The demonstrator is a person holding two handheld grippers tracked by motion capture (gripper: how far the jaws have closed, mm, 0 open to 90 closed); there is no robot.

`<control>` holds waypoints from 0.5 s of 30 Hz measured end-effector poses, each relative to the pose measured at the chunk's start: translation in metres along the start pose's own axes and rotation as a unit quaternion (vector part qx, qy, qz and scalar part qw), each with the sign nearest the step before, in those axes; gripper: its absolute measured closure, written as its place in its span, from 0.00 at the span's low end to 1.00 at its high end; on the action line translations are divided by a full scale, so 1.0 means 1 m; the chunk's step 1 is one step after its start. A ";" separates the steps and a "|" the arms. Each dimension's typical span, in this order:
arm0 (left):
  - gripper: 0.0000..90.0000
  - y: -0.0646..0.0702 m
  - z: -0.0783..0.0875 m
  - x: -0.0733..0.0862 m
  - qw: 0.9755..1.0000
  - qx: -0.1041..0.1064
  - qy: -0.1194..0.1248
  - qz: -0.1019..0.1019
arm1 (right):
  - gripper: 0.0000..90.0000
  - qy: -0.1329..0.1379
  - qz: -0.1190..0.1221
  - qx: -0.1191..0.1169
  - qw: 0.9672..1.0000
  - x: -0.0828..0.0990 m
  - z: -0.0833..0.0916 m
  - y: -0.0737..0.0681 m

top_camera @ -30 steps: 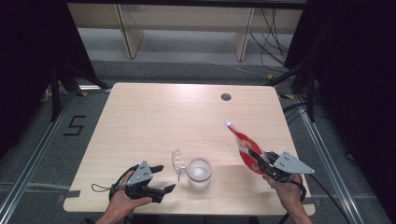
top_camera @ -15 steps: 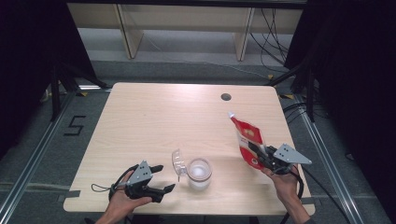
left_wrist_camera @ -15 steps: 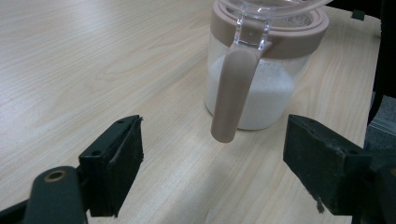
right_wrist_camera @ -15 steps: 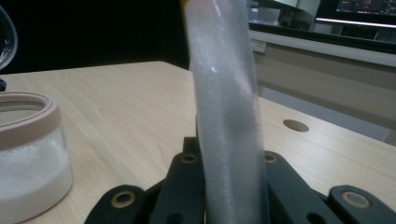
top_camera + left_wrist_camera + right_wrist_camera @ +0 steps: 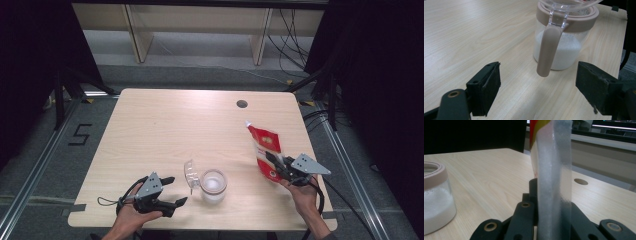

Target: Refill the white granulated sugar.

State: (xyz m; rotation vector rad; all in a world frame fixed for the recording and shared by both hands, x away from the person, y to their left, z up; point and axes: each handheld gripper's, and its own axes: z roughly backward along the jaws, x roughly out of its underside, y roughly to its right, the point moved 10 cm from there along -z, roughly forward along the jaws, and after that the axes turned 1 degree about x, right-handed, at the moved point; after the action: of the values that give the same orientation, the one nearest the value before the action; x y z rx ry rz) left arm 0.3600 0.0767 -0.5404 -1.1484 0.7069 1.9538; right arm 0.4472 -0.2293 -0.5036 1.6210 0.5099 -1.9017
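On the pale wooden tabletop (image 5: 165, 135), near my edge of it, most of the surface is bare, which leaves room to swing things about. Largest of what I handle is the red and white pouch (image 5: 265, 150), standing almost upright at the right side, its torn top corner pointing up and away from me. My right claw (image 5: 276, 164) is clenched on its lower edge (seen along that claw, the frosted seam runs straight up between the two black jaws), and I judge I hold it low and upright so nothing spills while it is clear of the jar.

Next in size is the glass jar (image 5: 213, 186), a little left of the pouch and well apart from it, partly filled with a white powder or grain. Its clear hinged lid (image 5: 190, 174) is flipped back to the left, so the mouth stays open for pouring.

My left claw (image 5: 169, 193) rests on the tabletop just left of the jar, jaws spread and gripping nothing; its camera looks at the jar's beige handle (image 5: 547, 50), which hangs between the open jaws, probably so I can steady the jar.
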 end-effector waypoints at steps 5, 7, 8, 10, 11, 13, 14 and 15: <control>0.22 -0.001 0.000 -0.001 1.000 0.001 0.000 -0.011 | 0.95 -0.003 0.021 0.005 1.000 0.000 0.001 0.003; 0.22 0.000 0.000 0.000 1.000 0.000 0.000 -0.003 | 0.95 -0.026 0.003 0.005 1.000 0.004 0.006 -0.001; 0.22 0.000 0.000 0.000 1.000 0.000 0.002 0.003 | 0.95 -0.026 0.003 0.005 1.000 0.004 0.006 -0.001; 0.22 0.001 0.000 0.000 1.000 0.002 0.001 0.000 | 0.95 -0.030 0.010 0.001 1.000 0.005 0.007 0.001; 0.22 0.001 0.000 0.000 1.000 0.002 0.001 0.001 | 0.95 -0.020 0.024 0.010 0.999 0.003 0.007 0.006; 0.22 0.000 0.000 0.000 1.000 0.002 0.002 0.001 | 0.95 -0.026 0.010 0.006 1.000 0.005 0.009 0.005; 0.22 0.000 0.000 0.000 1.000 -0.001 -0.001 0.000 | 0.95 -0.025 0.015 0.012 1.000 0.005 0.010 0.007; 0.22 0.000 0.000 0.000 1.000 -0.001 0.000 -0.001 | 0.95 -0.024 -0.001 0.010 1.000 0.006 0.011 0.005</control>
State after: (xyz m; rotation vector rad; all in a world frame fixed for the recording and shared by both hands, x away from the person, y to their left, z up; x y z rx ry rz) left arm 0.3601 0.0770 -0.5403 -1.1487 0.7044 1.9540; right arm 0.4416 -0.2410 -0.5065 1.5849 0.4745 -1.9477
